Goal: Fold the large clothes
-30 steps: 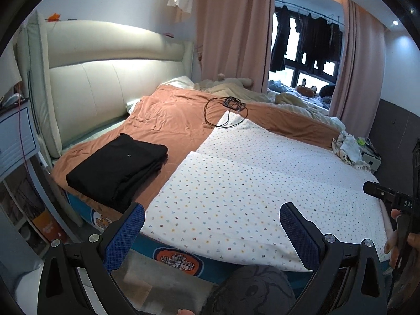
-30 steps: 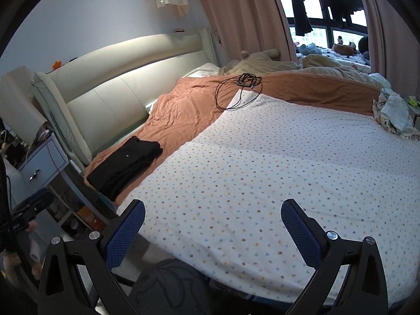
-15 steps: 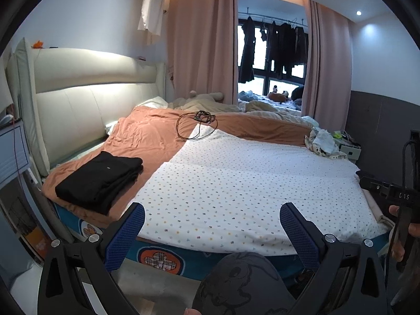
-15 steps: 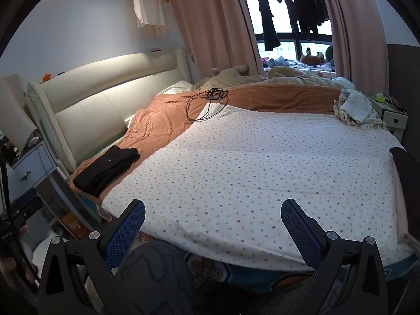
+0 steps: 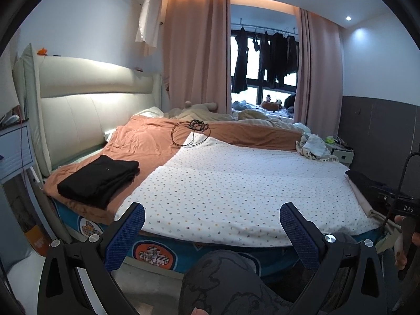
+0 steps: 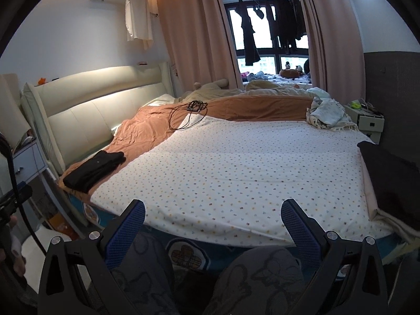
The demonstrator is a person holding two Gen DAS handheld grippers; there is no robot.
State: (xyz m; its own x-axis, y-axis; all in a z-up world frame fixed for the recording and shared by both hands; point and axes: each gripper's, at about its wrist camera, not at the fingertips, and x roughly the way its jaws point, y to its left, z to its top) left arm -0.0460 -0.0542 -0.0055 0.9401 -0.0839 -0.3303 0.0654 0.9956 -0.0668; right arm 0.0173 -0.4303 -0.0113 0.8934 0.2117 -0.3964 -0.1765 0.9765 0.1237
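Right now both my left tongs (image 5: 212, 232) and right tongs (image 6: 213, 229) hang spread and empty off the bed's near edge (image 5: 210, 239); ahead the dotted sheet (image 6: 236, 162) lies bare, folded black clothes (image 5: 101, 179) far left, dark garment (image 6: 391, 181) at right.

Both your wrist cams sit low at the near side of the bed (image 5: 236, 183), off it, facing far twd the window (image 5: 262, 60). Left cam sits further left, near the black folded clothes (image 5: 99, 181); right cam catches the right edge. Both share bed, headboard (image 6: 99, 110), curtains.
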